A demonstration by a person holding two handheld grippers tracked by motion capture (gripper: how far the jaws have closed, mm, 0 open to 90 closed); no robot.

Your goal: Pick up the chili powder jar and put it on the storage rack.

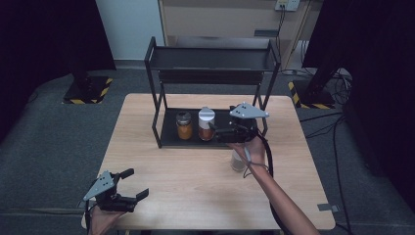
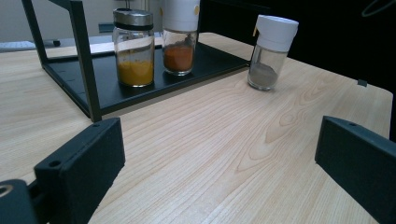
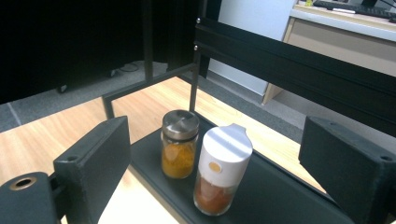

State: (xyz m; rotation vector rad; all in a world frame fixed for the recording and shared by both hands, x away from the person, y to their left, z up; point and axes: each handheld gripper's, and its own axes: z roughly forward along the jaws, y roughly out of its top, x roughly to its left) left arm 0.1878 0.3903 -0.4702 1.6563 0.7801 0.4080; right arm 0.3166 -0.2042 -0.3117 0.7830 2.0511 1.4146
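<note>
Hovering over the front right of the rack's bottom shelf [image 1: 169,137], the right tool [image 1: 213,128] has jaws wide apart and nothing between them; in the right gripper view they frame 2 jars below. Nearest is the white-capped jar [image 3: 220,173] of reddish-brown powder, upright on the shelf. Just beside it on its far side in that view, close but whether touching I cannot tell, is the steel-lidded jar [image 3: 179,144] of yellow powder, also upright. A third jar with grey powder [image 2: 269,52] stands on the bare wooden surface [image 1: 195,186] in front of the rack, partly hidden under the right hand in the high view. The left tool [image 1: 134,185] sits at the near left corner of the surface, jaws wide, empty, well apart from everything.

Likely step: shelving jars, grey one not yet on the shelf. Risks: the 2 shelved jars are tight together, so a wide jaw swinging past could clip the white cap and tip it into the yellow one. The forearm or trailing cable could knock the grey jar over. The rack's upper tier [image 1: 210,58] and post crowd the right tool.
</note>
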